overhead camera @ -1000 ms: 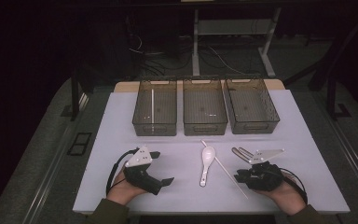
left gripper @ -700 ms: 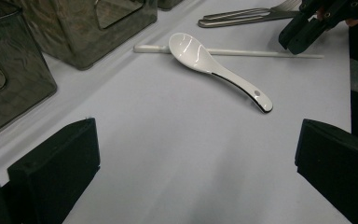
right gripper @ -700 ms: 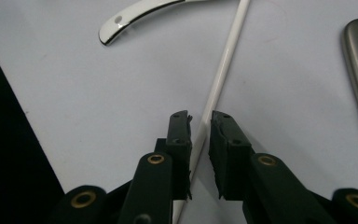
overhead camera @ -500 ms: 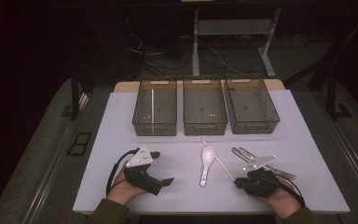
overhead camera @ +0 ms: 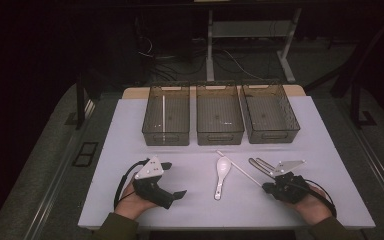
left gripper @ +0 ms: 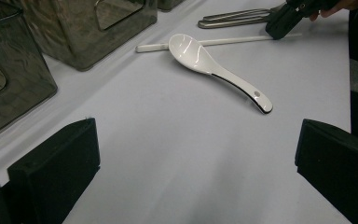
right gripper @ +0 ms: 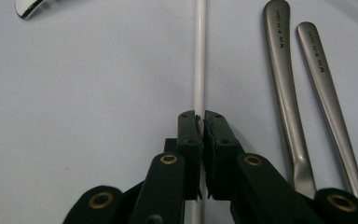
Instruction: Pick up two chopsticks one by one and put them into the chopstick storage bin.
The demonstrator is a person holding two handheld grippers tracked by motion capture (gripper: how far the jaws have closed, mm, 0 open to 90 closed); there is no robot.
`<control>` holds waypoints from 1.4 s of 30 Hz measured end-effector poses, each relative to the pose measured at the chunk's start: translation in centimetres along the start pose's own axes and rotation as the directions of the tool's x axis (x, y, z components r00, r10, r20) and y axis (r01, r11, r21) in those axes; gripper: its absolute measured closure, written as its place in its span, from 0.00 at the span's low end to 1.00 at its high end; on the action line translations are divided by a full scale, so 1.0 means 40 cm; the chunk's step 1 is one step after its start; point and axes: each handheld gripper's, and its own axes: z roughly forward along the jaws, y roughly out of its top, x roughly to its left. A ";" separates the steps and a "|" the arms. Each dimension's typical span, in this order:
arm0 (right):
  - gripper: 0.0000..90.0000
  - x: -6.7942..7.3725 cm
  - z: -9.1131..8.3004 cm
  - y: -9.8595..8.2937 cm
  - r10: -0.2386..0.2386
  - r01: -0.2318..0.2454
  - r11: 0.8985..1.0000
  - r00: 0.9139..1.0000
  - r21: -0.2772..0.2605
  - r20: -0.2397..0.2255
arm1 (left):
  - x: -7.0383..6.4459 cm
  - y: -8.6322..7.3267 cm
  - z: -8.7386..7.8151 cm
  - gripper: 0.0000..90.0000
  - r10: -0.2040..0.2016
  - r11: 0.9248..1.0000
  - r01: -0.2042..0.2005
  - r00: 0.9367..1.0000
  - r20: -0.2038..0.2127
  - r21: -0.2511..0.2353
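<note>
Beside spoon (overhead camera: 221, 175) | right tongs (right gripper: 199, 122) clamp chopstick (right gripper: 199, 56) | left tongs (left gripper: 191, 163) apart | forks (right gripper: 303, 93) probably adjacent

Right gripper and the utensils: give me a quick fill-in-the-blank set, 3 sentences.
1. The right gripper is shut on the white ___.
2. The left gripper has its jaws ___, holding nothing.
3. The white spoon lies on the table, in front of the ___ of three bins.

Missing words: chopstick; open; middle
</note>
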 end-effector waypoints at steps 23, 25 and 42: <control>0.94 -0.005 0.084 0.095 0.030 -0.030 0.997 1.000 -0.067 -0.007 | -0.001 0.001 0.002 0.00 -0.009 1.000 0.009 1.000 0.003 -0.009; 0.94 -0.004 0.083 0.095 0.024 -0.024 0.997 1.000 -0.070 -0.002 | -0.003 0.001 0.001 0.00 -0.005 1.000 0.005 1.000 0.004 -0.010; 0.94 -0.036 0.009 0.087 0.082 -0.085 0.984 0.996 -0.157 -0.027 | 0.001 0.001 -0.001 0.00 0.002 1.000 -0.002 1.000 0.006 -0.007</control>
